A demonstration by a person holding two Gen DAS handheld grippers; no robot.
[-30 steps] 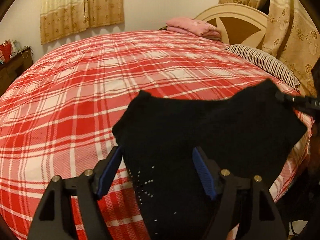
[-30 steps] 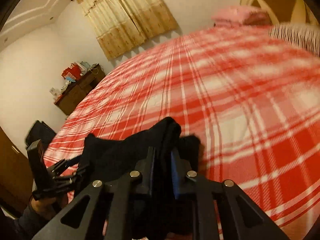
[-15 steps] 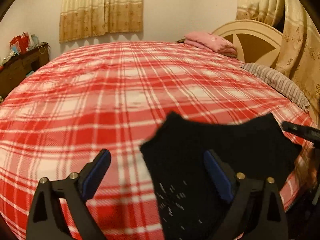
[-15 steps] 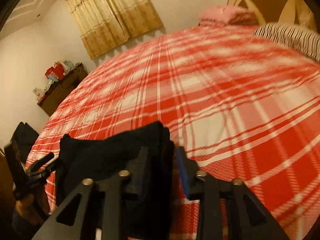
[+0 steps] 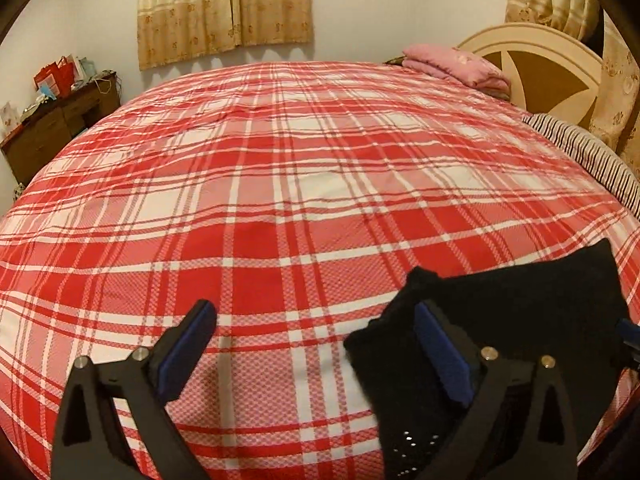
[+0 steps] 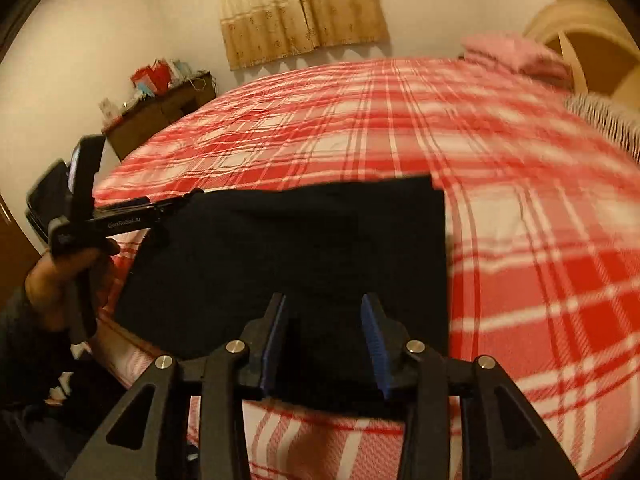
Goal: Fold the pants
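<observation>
The black pants (image 6: 304,256) lie folded as a flat dark rectangle near the front edge of the red plaid bed (image 6: 500,168). In the left wrist view they (image 5: 520,320) lie at the lower right, under my right-hand finger. My left gripper (image 5: 316,344) is open and empty over the bedspread, just left of the pants. My right gripper (image 6: 324,336) is open over the near edge of the pants and holds nothing. The left gripper also shows in the right wrist view (image 6: 120,220), at the pants' left corner.
A folded pink blanket (image 5: 456,66) and a striped pillow (image 5: 584,156) lie at the head of the bed by the cream headboard (image 5: 540,60). A wooden dresser (image 5: 52,128) with clutter stands at the far left. Curtains (image 5: 224,8) hang on the back wall.
My right gripper has opened and let go of the pants, which now lie flat on the bed. My left gripper has drawn away to the left of the pants.
</observation>
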